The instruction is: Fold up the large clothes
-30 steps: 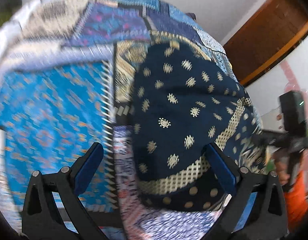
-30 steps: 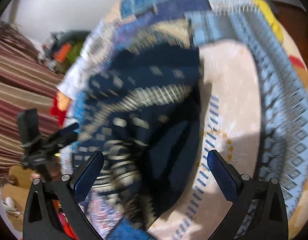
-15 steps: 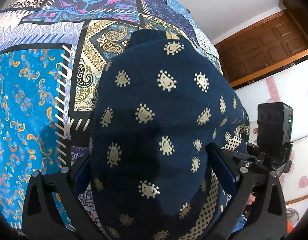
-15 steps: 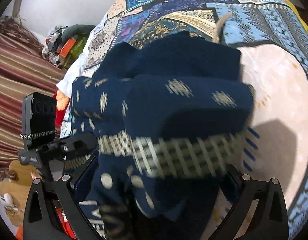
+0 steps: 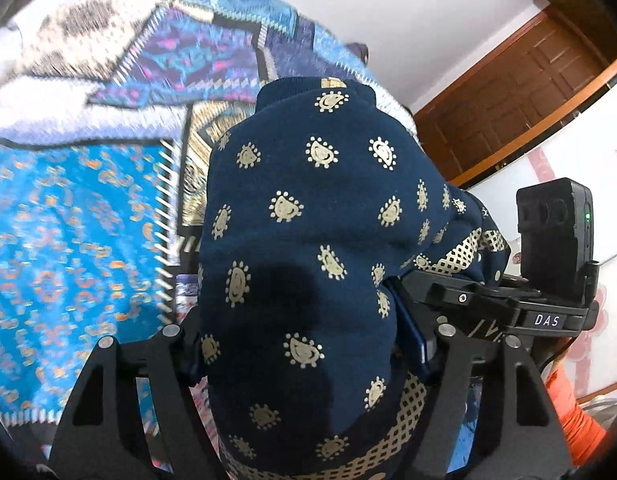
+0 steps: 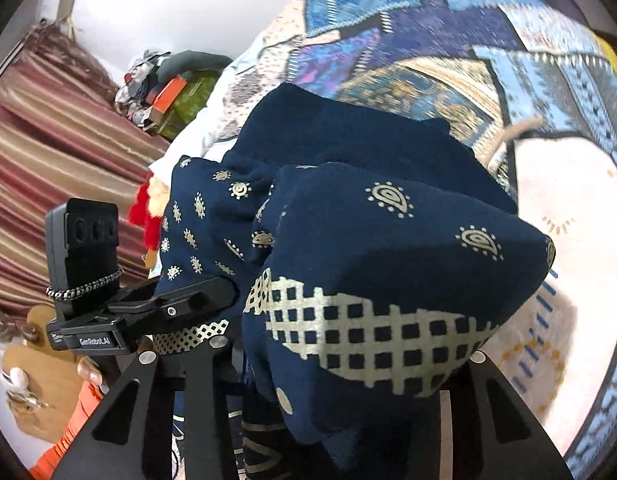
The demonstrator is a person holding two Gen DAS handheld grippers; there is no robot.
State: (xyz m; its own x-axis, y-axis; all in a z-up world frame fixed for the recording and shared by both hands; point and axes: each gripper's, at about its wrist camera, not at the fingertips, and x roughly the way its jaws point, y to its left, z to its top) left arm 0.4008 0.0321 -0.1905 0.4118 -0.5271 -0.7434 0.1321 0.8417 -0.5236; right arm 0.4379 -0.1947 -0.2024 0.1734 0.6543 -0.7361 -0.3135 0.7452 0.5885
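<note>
The left tool (image 5: 296, 344) clamps a bunched fold of the navy blue cloth garment with gold paisley print (image 5: 308, 220); the right tool (image 6: 348, 356) grips another fold just beside it, ahead of both, above the blue patchwork bedspread (image 5: 68, 240).

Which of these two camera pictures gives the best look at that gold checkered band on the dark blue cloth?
The right wrist view. There the gold checkered band runs broad and unbroken across the navy garment, close to the lens. The left wrist view shows only parts of it: a short stretch by the right claw and a strip along the bottom edge.
</note>
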